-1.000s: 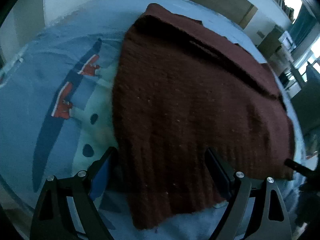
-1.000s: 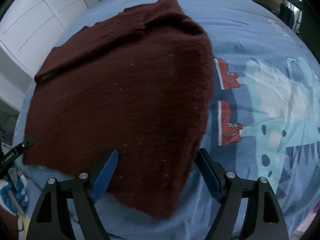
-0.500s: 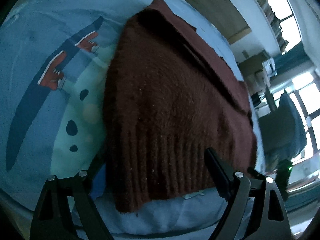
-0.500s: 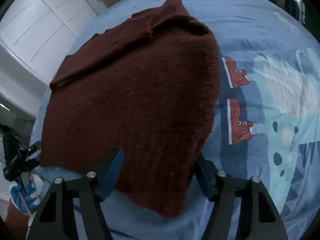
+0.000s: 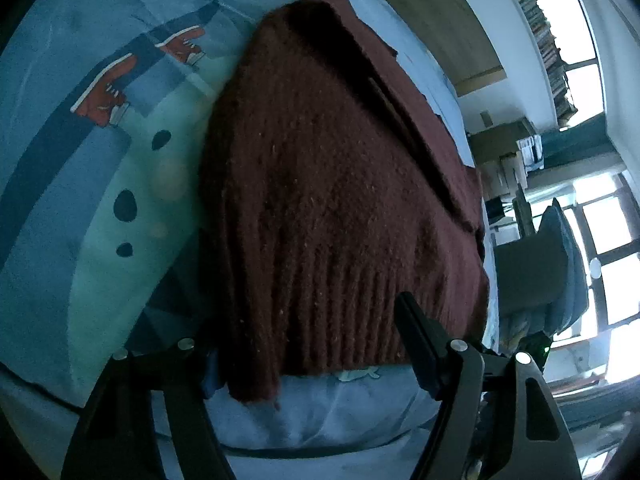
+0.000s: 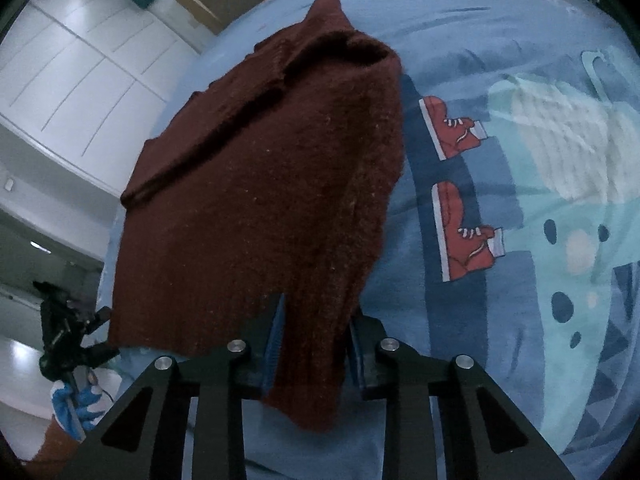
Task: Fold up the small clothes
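A dark red knitted sweater [image 5: 328, 184] lies on a blue bed sheet [image 5: 60, 200] with a cartoon print. In the left wrist view my left gripper [image 5: 312, 348] is open, its jaws wide apart on either side of the sweater's ribbed hem corner, the left finger partly hidden under the knit. In the right wrist view the sweater [image 6: 256, 208] hangs between the fingers of my right gripper [image 6: 316, 340], which is shut on the hem's other corner. The left gripper [image 6: 72, 340] also shows at the far left of that view.
The sheet [image 6: 520, 200] spreads wide to the right with red sneaker prints [image 6: 460, 216]. White cupboard doors [image 6: 80, 60] stand beyond the bed. A dark chair [image 5: 536, 272] with draped clothes and bright windows [image 5: 608, 240] are off the bed's edge.
My right gripper has closed on the sweater's hem corner. My left gripper has pushed in low along the hem, still open, and tilted so the room's window side shows.
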The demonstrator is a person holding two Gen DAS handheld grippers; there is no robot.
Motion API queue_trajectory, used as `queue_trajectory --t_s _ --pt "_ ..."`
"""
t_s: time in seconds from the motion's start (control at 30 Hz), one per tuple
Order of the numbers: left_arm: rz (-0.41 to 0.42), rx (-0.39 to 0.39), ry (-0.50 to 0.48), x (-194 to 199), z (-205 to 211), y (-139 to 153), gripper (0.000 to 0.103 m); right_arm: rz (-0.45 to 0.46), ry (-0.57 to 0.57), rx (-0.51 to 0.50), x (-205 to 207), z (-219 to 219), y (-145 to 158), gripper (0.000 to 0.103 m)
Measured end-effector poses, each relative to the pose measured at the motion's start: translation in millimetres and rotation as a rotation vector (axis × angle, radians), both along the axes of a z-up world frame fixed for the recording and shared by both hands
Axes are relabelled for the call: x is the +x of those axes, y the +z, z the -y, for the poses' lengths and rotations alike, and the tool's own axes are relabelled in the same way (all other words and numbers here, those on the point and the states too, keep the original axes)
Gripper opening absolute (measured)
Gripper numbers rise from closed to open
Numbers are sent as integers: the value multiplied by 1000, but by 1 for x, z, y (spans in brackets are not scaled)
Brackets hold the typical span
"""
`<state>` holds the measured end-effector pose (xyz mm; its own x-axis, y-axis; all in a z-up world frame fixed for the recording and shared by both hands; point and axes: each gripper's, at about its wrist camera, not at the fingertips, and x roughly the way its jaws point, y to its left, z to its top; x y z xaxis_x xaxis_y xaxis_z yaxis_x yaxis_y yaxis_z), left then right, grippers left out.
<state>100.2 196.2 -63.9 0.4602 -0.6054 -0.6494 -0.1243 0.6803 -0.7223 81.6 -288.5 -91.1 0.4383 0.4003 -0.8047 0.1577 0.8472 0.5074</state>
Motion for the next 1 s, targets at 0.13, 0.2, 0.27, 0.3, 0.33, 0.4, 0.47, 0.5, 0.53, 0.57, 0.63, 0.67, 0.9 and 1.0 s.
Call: queue_trajectory --t_s 0.13,0.2,0.27,0.3,0.33,0.4,0.47,0.5,0.53,0.57,0.63,0.67,0.9,1.0 --pt "-14 -8 18 1 -5 -1 60 5 -1 16 1 4 -2 29" --pt "-22 -9 28 1 -9 -1 52 7 -4 26 1 6 -3 29" --pt "-28 -4 36 1 -13 -1 45 10 -5 33 -1 7 -3 29" --pt "-32 0 39 2 -15 -1 39 14 -4 38 -1 7 -4 28" --pt "-35 1 40 0 -18 -2 35 17 -4 42 -1 7 -4 28" --pt "-45 -6 34 1 -19 -4 16 19 -8 52 -2 10 -4 23" --pt "-49 -5 26 -2 -16 -5 12 17 -14 69 -3 13 -5 17" --pt "-45 0 20 -2 -14 -4 10 14 -11 75 -3 13 -5 14" --pt "-41 3 16 -2 -13 -2 10 13 -5 75 -2 12 -5 13" --pt "-35 2 14 -2 -11 -1 9 14 2 72 -2 12 -3 13" --pt "-25 -7 15 -2 -12 3 8 16 11 75 -2 12 -1 12" --pt "-18 -13 15 -2 -14 6 8 15 14 76 -1 13 0 12" --pt "-27 -6 6 2 -12 5 8 -12 38 69 -1 12 -2 17" --pt "-39 -6 11 3 -10 3 8 -15 44 64 -4 7 -2 23"
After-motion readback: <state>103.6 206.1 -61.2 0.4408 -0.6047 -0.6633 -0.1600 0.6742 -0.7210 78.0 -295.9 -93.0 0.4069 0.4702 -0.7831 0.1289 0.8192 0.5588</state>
